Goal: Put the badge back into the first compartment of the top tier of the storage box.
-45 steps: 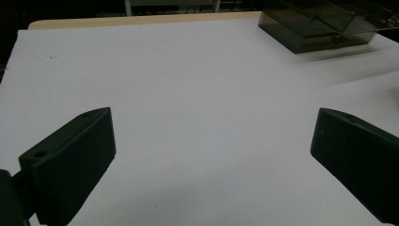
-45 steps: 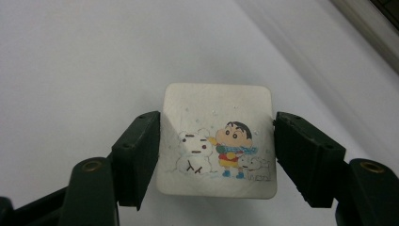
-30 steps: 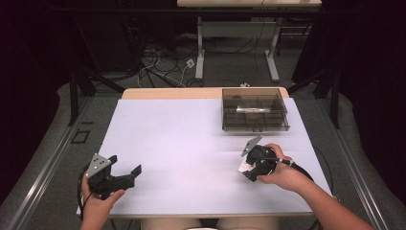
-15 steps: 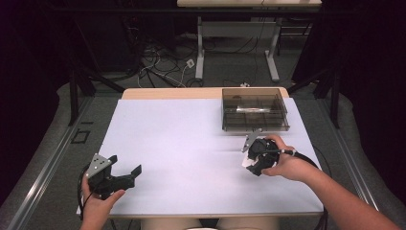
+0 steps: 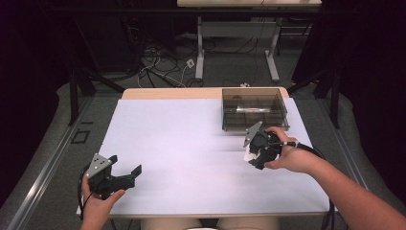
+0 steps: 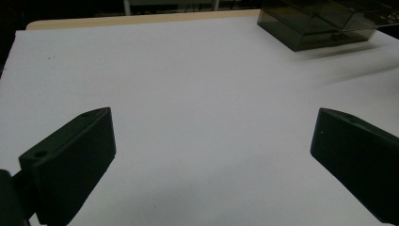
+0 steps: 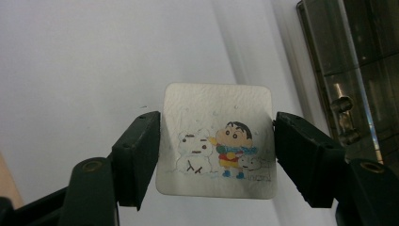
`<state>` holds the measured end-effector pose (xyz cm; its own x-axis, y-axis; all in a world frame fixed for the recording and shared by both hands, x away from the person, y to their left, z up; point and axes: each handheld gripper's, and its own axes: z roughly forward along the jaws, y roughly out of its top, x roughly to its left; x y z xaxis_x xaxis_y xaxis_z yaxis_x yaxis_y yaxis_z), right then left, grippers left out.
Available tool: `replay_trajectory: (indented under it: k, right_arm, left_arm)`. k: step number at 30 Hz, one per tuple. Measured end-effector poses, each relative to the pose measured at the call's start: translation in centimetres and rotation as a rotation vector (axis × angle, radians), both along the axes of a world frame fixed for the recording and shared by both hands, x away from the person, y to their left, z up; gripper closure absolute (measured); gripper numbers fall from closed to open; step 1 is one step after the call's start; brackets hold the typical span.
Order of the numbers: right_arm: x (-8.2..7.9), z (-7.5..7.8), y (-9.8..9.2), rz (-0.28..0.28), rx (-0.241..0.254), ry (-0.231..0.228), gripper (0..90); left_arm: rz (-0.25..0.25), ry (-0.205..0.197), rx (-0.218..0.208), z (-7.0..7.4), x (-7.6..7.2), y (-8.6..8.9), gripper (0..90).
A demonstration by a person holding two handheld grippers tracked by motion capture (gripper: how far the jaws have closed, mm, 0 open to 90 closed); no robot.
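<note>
A: Right gripper [image 7: 216, 155] — fingers [image 7: 136, 160] status?

B: Clamped on the card [image 7: 216, 146], one finger on each side edge. Card sits squarely btwn them, face toward the gripper's cam, held off the surface [image 5: 191, 143].

A: Card looks like?

B: Small square, rounded corners, pale w/ a pebbly, paper-like texture. Cartoon drawing on the lower half: snowman at left, kid in red top w/ black hair at right, smaller white figure next to him. In the high view it's just a white patch under the right gripper [image 5: 258, 149], right side of the surface, just in front of the box.

A: Left gripper [image 5: 117, 175]?

B: Fingers [image 6: 70, 165] wide apart, nothing btwn them. Black, blocky, matte. Near-left corner of the surface, well apart from the card.

A: Surface?

B: White sheet, smooth, over a light wood top; wood strip shows at the far edge.

A: Farther back?

B: Box [image 5: 253, 112]: smoky see-through plastic, rectangular, w/ compartments, far-right corner. Beyond: grey floor, tangle of cables [image 5: 158, 67], white legs of another table [image 5: 201, 52], dark room.
</note>
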<state>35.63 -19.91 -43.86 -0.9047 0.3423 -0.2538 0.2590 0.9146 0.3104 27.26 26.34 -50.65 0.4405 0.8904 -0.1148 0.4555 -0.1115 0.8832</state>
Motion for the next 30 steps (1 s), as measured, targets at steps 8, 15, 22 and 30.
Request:
replay_trajectory:
  k: [8,15,22,30]
  right_arm:
    - [0.5,1.2,0.0,0.025,-0.013,-0.01,32.9]
    - [1.0,2.4,-0.1,0.04,-0.016,-0.015,32.9]
    - [1.7,3.6,-0.6,0.058,-0.009,-0.026,32.9]
    - [2.5,4.5,-0.9,0.082,0.002,-0.042,32.9]
  left_arm:
    - [-0.003,0.0,0.002,0.0,0.0,0.0,0.5]
    - [-0.002,-0.005,0.002,0.0,0.0,0.0,0.5]
    - [0.001,-0.002,0.0,0.0,0.1,-0.1,0.6]
    - [0.0,0.001,0.001,-0.1,0.1,-0.2,0.6]
